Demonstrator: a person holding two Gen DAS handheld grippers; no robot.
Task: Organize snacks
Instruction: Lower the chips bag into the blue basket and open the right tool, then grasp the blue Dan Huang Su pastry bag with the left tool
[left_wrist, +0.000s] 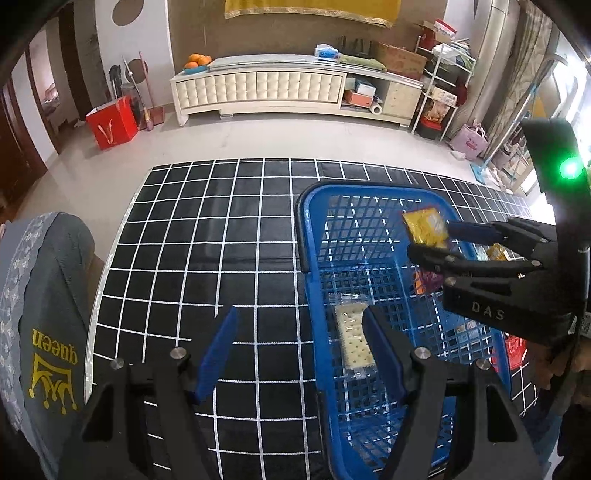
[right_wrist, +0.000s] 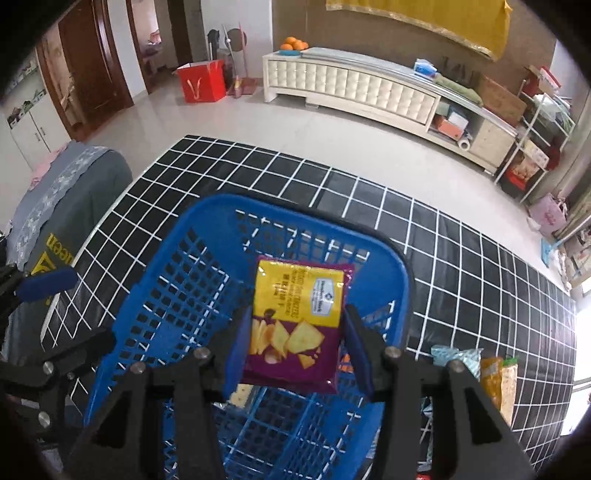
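Note:
A blue mesh basket (left_wrist: 306, 221) (right_wrist: 207, 214) stands on the black grid mat (left_wrist: 184, 240). A yellow and purple chip packet (right_wrist: 295, 325) (left_wrist: 424, 225) hangs above the basket's inside, between the fingers of my right gripper (right_wrist: 295, 314) (left_wrist: 430, 240). The jaws stand wide, and a gap shows beside the packet's right edge. A clear packet of crackers (left_wrist: 352, 339) lies on the basket's floor. My left gripper (left_wrist: 300, 317) is open over the basket's left rim with nothing between its fingers; one of its blue fingers (right_wrist: 48, 284) shows in the right wrist view.
Loose snack packets (right_wrist: 495, 373) lie on the mat to the right of the basket. A grey cushion printed "queen" (left_wrist: 48, 314) sits at the mat's left edge. Beyond the mat are pale floor, a white cabinet (left_wrist: 258, 88) and a red bag (left_wrist: 112, 122).

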